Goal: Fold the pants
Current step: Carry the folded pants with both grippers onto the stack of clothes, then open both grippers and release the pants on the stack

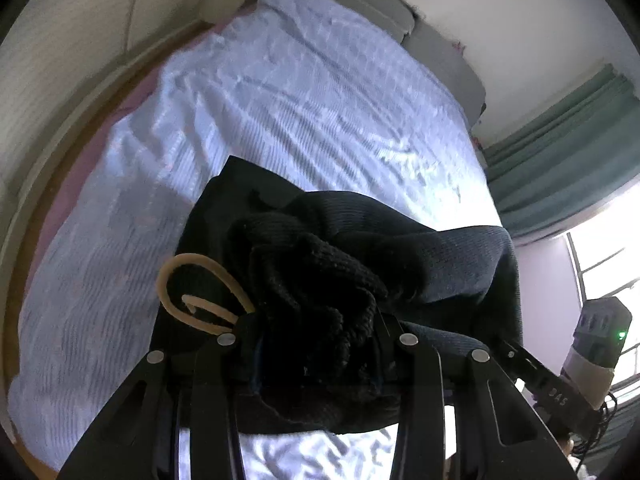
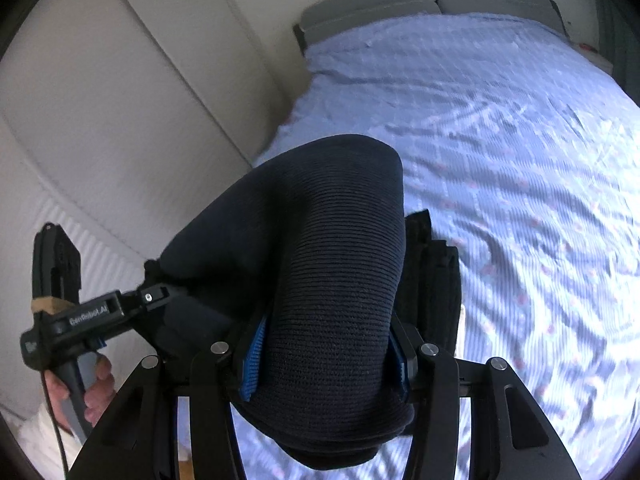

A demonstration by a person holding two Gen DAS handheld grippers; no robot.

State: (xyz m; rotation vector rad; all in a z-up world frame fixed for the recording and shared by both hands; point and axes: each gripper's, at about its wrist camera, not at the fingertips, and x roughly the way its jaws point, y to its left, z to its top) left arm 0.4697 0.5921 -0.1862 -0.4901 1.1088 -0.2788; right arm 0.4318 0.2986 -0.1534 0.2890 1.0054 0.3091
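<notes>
Here the pants (image 2: 332,280) are a dark navy, ribbed knit, bunched into thick rolls and lifted above the bed (image 2: 500,140) with its pale blue sheet. A tan drawstring (image 1: 192,292) loops out of the waistband folds. The left hand-held gripper (image 1: 316,344) is clamped on the crumpled waistband, cloth spilling forward over its fingers. The right hand-held gripper (image 2: 326,360) pinches a fat roll of the fabric between its blue pads (image 2: 253,360), the roll arching up and ahead of it.

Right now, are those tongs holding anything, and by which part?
Both hold the dark knit pants: left tongs grip a bunched edge beside the tan drawstring; right tongs clamp a rolled fold.
</notes>
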